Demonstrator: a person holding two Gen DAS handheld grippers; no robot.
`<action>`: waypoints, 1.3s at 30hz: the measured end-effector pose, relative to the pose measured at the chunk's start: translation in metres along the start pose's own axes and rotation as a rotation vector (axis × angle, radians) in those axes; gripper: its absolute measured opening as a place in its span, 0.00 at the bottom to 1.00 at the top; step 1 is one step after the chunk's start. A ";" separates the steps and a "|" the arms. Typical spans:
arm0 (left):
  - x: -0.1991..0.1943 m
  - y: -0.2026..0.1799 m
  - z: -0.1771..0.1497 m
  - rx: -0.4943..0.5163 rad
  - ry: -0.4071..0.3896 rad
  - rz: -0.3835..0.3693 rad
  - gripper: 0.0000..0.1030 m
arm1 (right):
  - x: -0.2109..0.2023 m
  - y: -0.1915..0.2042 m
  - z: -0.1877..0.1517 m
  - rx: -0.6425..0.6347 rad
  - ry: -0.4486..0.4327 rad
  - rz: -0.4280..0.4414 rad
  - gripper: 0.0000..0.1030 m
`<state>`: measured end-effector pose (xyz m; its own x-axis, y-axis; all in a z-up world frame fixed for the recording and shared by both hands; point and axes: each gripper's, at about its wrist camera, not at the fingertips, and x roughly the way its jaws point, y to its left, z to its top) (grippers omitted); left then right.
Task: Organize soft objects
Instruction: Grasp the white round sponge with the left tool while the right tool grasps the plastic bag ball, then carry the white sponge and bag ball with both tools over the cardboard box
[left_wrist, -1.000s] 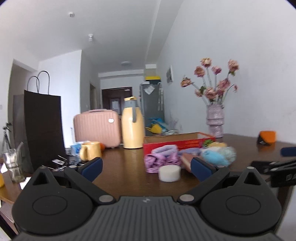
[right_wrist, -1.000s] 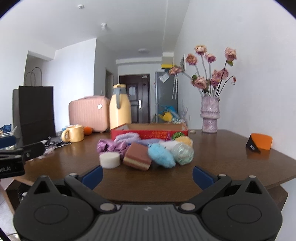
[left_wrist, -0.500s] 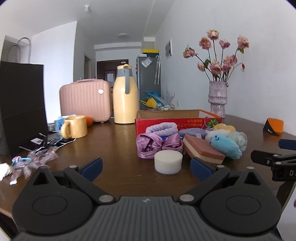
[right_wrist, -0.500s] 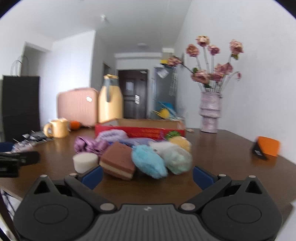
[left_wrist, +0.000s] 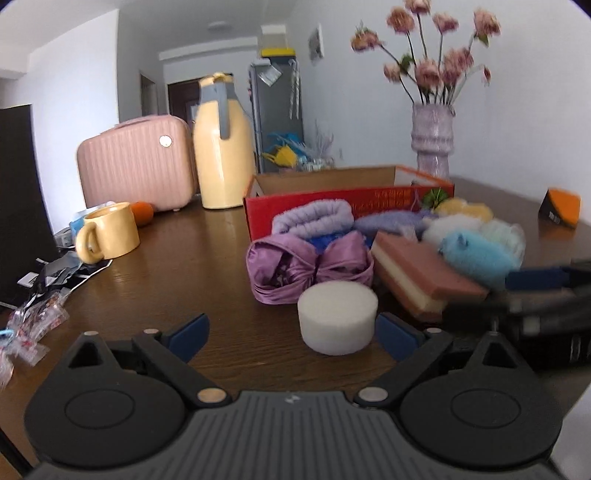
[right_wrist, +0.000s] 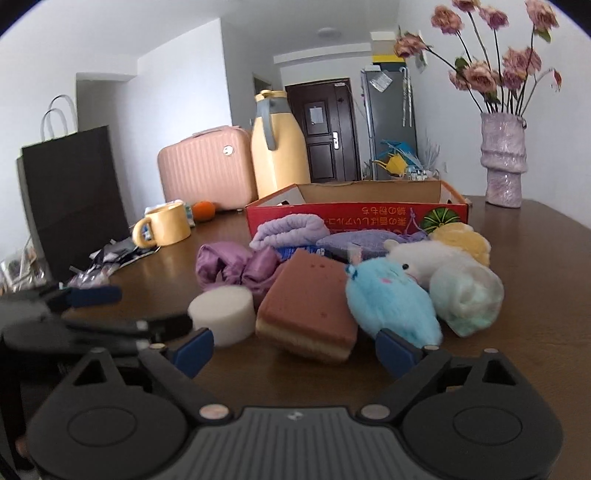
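Left gripper (left_wrist: 291, 332): jaws wide, empty; white foam disc (left_wrist: 338, 317) just ahead.
Right gripper (right_wrist: 295, 345): jaws wide but closing, empty, near brown sponge (right_wrist: 310, 301).
Soft pile: sponge, blue plush (right_wrist: 391, 306), purple cloth (left_wrist: 306, 267) on table (left_wrist: 192, 273).
Behind: red box (right_wrist: 354, 216), touching pile.

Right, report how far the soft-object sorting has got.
Nothing is sorted yet: the red box looks empty from here, and the pile sits in front of it. Neither gripper holds anything; the left gripper is open by the white foam puck, and the right gripper has its jaws closing toward the brown sponge. All the soft items remain.
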<state>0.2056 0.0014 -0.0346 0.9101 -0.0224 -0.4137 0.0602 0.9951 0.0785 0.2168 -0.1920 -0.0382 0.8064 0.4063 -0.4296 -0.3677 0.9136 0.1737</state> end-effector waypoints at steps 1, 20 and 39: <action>0.007 0.000 0.001 0.016 0.014 0.006 0.96 | 0.003 -0.002 0.003 0.020 -0.004 -0.011 0.86; 0.062 -0.010 0.017 0.011 0.114 -0.110 0.55 | 0.023 -0.101 0.033 0.065 -0.018 -0.298 0.76; -0.029 -0.016 0.025 -0.012 -0.043 -0.045 0.52 | -0.061 -0.071 0.013 0.066 -0.113 -0.209 0.31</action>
<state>0.1888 -0.0166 -0.0009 0.9235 -0.0714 -0.3769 0.0972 0.9940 0.0499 0.1998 -0.2813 -0.0125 0.9099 0.2040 -0.3612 -0.1591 0.9757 0.1505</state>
